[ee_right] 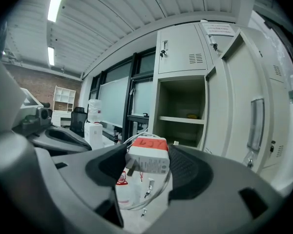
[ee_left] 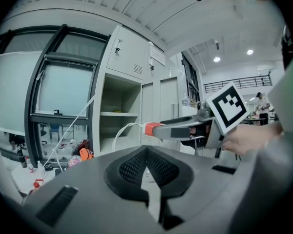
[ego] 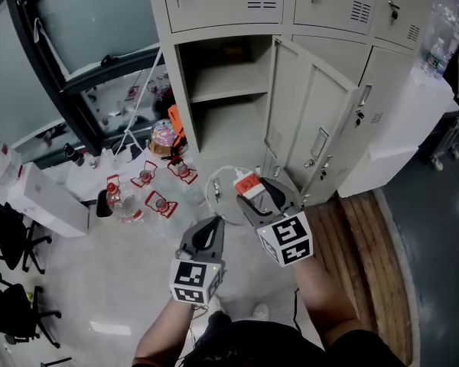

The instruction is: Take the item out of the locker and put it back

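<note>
A white power adapter (ee_right: pixel 147 157) with an orange-red taped end is clamped between the pads of my right gripper (ee_right: pixel 149 162). Its white cable (ego: pixel 218 189) hangs from it in a loop. In the head view the adapter (ego: pixel 247 184) and the right gripper (ego: pixel 252 191) are in front of the open locker (ego: pixel 226 105), outside it and below its shelf. The left gripper view also shows the adapter (ee_left: pixel 149 128) ahead of the locker (ee_left: pixel 119 116). My left gripper (ego: pixel 211 224) is lower and to the left, its jaws together with nothing in them (ee_left: pixel 146 152).
The locker door (ego: pixel 310 128) stands swung open to the right. Several bottles with red labels (ego: pixel 149 193) lie on the floor at the left, next to a white box (ego: pixel 50 201) and office chairs (ego: pixel 8 235). A wooden floor strip (ego: pixel 367 258) runs along the right.
</note>
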The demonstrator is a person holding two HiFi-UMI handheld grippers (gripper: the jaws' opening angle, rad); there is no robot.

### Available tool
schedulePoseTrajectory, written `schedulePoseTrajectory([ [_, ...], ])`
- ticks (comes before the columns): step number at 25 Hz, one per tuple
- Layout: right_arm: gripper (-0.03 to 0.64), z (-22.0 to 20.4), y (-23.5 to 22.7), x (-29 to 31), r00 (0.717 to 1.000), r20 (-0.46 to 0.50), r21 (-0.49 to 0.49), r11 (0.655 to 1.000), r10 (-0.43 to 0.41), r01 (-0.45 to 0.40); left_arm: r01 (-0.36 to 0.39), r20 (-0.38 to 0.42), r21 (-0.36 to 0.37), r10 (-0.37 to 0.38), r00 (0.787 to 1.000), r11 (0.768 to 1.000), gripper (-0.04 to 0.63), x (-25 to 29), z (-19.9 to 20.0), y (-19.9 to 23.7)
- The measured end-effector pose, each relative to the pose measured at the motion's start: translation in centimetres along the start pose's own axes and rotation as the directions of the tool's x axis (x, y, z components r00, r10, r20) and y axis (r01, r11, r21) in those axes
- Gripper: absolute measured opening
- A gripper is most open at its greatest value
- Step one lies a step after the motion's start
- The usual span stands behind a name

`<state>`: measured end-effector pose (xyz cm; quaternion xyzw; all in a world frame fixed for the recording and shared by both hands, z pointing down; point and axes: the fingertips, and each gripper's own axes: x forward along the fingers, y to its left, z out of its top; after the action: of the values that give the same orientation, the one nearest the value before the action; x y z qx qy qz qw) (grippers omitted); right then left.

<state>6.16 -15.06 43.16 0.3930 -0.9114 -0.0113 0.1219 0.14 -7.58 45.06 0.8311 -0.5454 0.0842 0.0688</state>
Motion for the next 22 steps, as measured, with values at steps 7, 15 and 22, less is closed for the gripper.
schedulePoseTrajectory([
  [7,0.267,1.0,0.5,4.0,0.999,-0.014,0.018,0.999,-0.049,0.049,0.038,0.006,0.002,-0.038,0.999,0.999,0.003,1.0,0.5,4.8],
  [15,0.267,1.7,0.8,7.7,0.992,-0.027,0.039,0.992,-0.122,0.123,0.093,0.005,0.005,-0.093,0.996,0.996,0.003,1.6,0.3,9.2],
  [22,0.267,2.0,0.3,10.1,0.977,-0.038,0.054,0.976,-0.21,0.212,0.168,0.016,0.026,-0.168,0.986,0.986,0.003,2.1,0.7,11.8],
])
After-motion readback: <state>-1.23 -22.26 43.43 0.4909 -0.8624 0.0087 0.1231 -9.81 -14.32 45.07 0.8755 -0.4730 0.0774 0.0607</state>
